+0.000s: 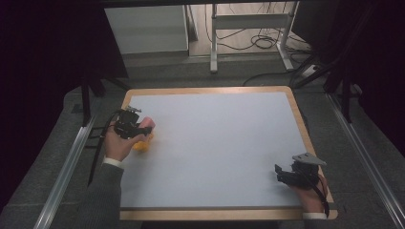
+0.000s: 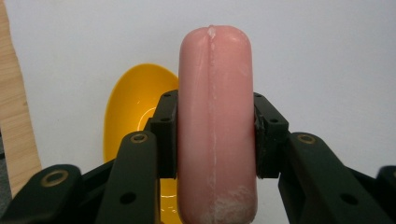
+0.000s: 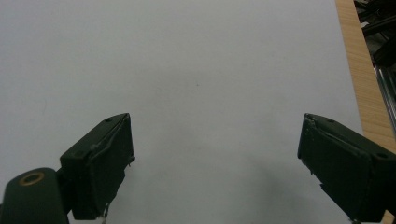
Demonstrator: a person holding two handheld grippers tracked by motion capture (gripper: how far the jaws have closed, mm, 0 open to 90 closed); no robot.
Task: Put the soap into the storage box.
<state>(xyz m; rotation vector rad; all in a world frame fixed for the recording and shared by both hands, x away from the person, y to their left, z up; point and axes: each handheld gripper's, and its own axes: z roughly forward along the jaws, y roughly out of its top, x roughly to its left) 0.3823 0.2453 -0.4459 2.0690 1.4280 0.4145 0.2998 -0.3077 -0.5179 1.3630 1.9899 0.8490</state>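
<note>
- In the left gripper view the pink sausage (image 2: 216,126) stands lengthwise up the middle of the frame, from the bottom edge to a rounded tip near the top.
- The left gripper (image 2: 216,135) pinches it — one black pad presses each flank about midway up, and the sausage runs well above and below the pads.
- A pale seam runs down its front, with whitish scuffing near the lower end.
- Behind the left-hand jaw, at centre left of that frame, sits a yellow bowl (image 2: 135,107); whether the sausage touches it I cannot tell.
- In the high view sausage (image 1: 145,125) and bowl (image 1: 142,144) lie at the left of the grey table (image 1: 215,143), by the person's left hand (image 1: 119,143).
- The right gripper (image 1: 282,172) rests at the lower right of the high view; its jaws stand spread wide over bare tabletop — nothing between them.
</note>
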